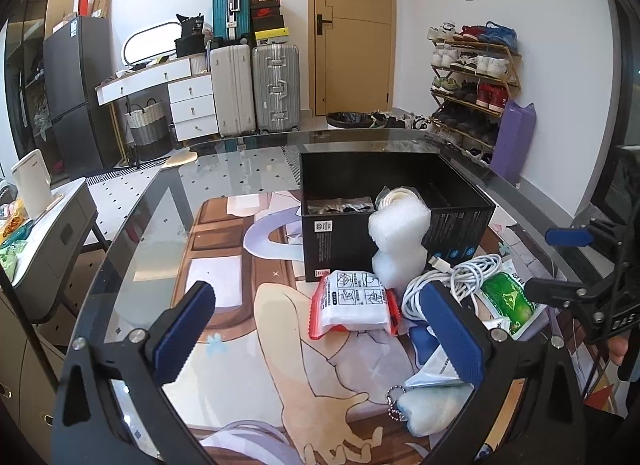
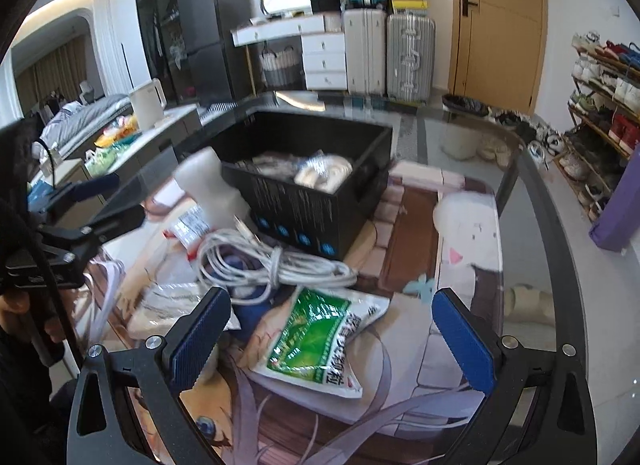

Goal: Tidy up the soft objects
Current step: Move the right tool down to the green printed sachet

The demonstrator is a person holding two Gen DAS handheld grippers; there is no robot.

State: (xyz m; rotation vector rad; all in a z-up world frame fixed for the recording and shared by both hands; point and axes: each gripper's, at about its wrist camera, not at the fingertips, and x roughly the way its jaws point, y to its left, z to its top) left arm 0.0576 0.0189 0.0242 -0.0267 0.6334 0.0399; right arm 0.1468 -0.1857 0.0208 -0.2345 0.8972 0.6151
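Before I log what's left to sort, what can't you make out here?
- Black box contents: near wall hides most, left wrist view.
- Dark blue item under the white cable: mostly covered, right wrist view.
- Foam piece: motion-blurred, right wrist view.
- Green packet: left claw finger overlaps it.

Glass table (image 1: 160, 201) under printed mat (image 1: 224, 249): black box (image 1: 340, 241), white cable (image 1: 464, 281), green packet (image 2: 316, 337).
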